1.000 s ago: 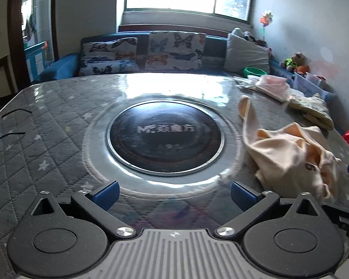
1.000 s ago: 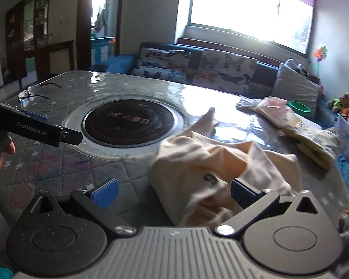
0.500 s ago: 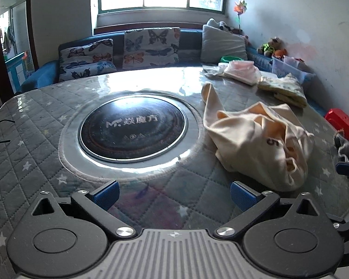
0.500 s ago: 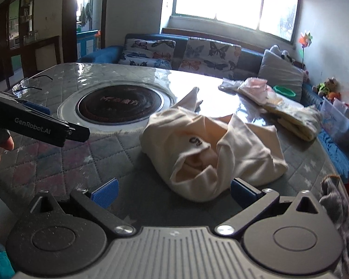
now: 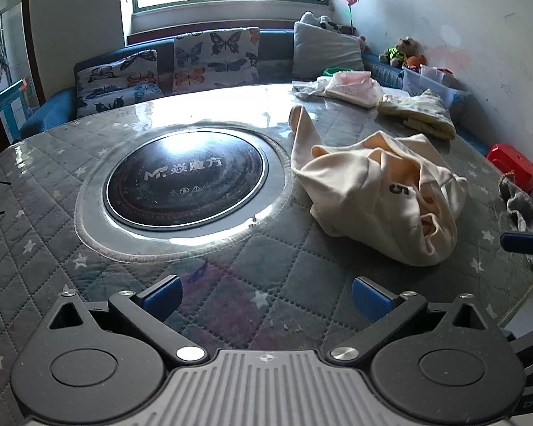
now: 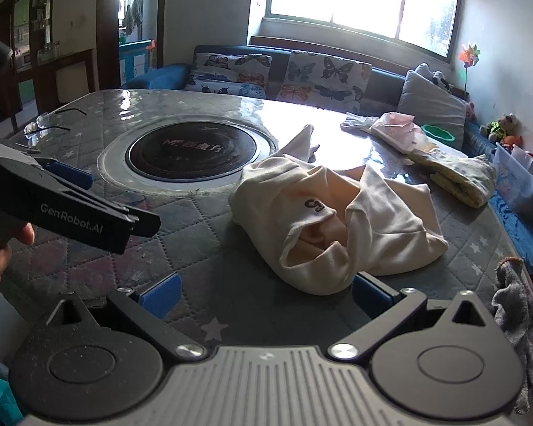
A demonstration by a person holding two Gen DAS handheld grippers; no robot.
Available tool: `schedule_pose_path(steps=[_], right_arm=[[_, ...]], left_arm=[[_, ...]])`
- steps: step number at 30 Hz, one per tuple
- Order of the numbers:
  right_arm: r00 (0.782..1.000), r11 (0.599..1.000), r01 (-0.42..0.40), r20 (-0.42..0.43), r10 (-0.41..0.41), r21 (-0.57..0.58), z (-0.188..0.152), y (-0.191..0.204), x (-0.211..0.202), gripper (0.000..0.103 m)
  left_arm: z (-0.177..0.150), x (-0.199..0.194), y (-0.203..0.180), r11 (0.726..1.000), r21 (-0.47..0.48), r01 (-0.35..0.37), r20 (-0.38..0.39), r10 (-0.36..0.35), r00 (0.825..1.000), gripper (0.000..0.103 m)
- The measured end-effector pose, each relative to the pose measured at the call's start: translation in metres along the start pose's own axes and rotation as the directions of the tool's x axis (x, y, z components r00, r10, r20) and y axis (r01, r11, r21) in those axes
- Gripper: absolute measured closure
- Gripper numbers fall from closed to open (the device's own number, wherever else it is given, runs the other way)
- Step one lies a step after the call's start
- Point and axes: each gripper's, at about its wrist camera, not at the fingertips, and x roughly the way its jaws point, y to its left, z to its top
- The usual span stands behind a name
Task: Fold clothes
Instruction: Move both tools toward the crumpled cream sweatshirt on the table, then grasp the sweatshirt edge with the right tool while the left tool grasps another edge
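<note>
A crumpled cream garment point(image 5: 380, 191) with a black "5" lies on the quilted grey table point(image 5: 46, 191), right of the round black hob point(image 5: 184, 181). One sleeve stretches away toward the far side. It also shows in the right wrist view point(image 6: 337, 220). My left gripper point(image 5: 266, 298) is open and empty, above the table's near edge, left of the garment. My right gripper point(image 6: 264, 293) is open and empty, its right finger close to the garment's near edge. The left gripper's body point(image 6: 71, 206) shows at the left of the right wrist view.
Folded clothes lie at the far right of the table: a pink-white one point(image 5: 351, 87) and a yellowish one point(image 5: 419, 115). A grey rag point(image 6: 518, 305) hangs at the right edge. Glasses point(image 6: 49, 124) lie far left. A sofa with butterfly cushions point(image 5: 213, 60) stands behind.
Both grippers have drawn back from the garment and risen. The garment now lies free on the table, farther from the right gripper's fingers.
</note>
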Motion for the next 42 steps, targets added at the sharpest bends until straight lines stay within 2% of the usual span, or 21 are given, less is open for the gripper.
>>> schedule_pose_path(steps=[11,18,23,30,31,35,36,42], right_arm=[[1.000,1.000,-0.004,-0.006,0.004,0.007,0.005,-0.010,0.007,0.004],[0.999,0.998,-0.028,-0.034,0.030,0.063,0.012,-0.026,0.023,0.015],[0.997,0.994,-0.068,-0.039,0.071,0.082,0.021,-0.033,0.038,0.030],[0.990,0.987,-0.111,-0.072,0.120,0.118,0.029,-0.043,0.070,0.053],[0.989,0.985,-0.121,-0.072,0.130,0.123,0.029,-0.044,0.073,0.059],[0.982,0.977,-0.160,-0.076,0.172,0.137,0.031,-0.048,0.083,0.092],[0.982,0.977,-0.165,-0.074,0.176,0.137,0.031,-0.048,0.084,0.095],[0.967,0.966,-0.243,-0.063,0.249,0.083,0.030,-0.041,0.074,0.098]], left_arm=[[0.019,0.018,-0.014,0.998,0.031,0.060,-0.055,-0.058,0.997,0.000],[0.042,0.031,-0.018,0.995,0.022,0.101,-0.091,-0.099,0.991,0.000],[0.061,0.042,-0.013,0.994,-0.002,0.113,-0.108,-0.112,0.988,0.002],[0.082,0.062,-0.003,0.992,-0.044,0.116,-0.128,-0.121,0.984,0.017],[0.085,0.065,-0.002,0.992,-0.052,0.113,-0.130,-0.119,0.984,0.018],[0.100,0.079,0.006,0.992,-0.085,0.093,-0.126,-0.103,0.987,0.021],[0.105,0.083,0.007,0.992,-0.092,0.091,-0.123,-0.102,0.987,0.021],[0.128,0.111,0.006,0.994,-0.091,0.066,-0.123,-0.077,0.989,0.021]])
